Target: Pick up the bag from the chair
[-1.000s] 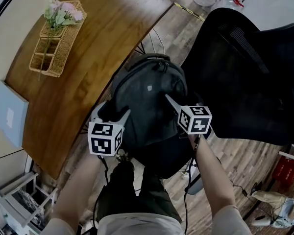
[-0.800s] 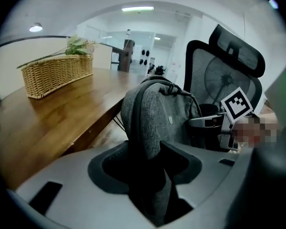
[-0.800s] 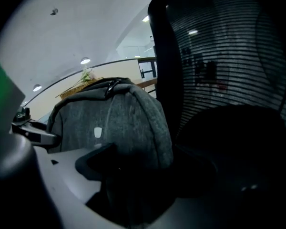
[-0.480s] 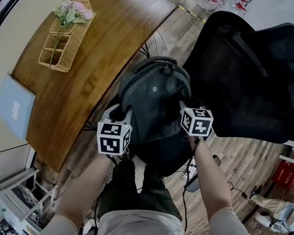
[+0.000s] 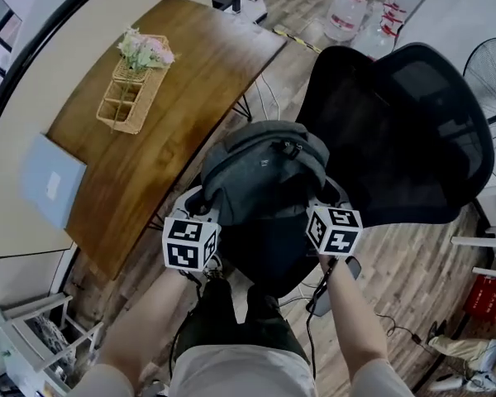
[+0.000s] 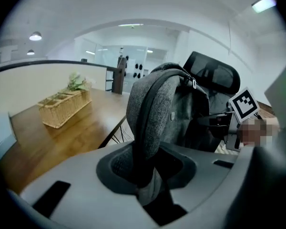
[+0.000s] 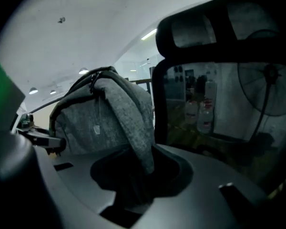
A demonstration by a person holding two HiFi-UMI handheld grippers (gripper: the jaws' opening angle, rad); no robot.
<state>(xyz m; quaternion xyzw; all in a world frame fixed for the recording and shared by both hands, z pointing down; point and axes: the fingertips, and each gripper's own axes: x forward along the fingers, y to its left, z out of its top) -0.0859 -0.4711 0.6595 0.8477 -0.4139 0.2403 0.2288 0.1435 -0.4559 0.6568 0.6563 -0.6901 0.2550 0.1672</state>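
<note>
The right claw (image 7: 136,173) has just been closing and now pinches a grey fabric strap (image 7: 133,128) of the grey backpack (image 7: 93,123), which fills the left-centre, a small zip pull hanging on its face. To its right stands the black mesh office chair back (image 7: 200,30). Water bottles (image 7: 202,111) and a pedestal fan (image 7: 269,87) show beyond it.

Person wore a light beige short-sleeved top (image 5: 240,372) and dark trousers (image 5: 223,325). The left gripper (image 5: 200,208) and right gripper (image 5: 325,201) were pale grey plastic. The left cube (image 5: 189,243) and right cube (image 5: 334,229) were white with black square markers, and thin black cables (image 5: 307,329) dangled underneath.
</note>
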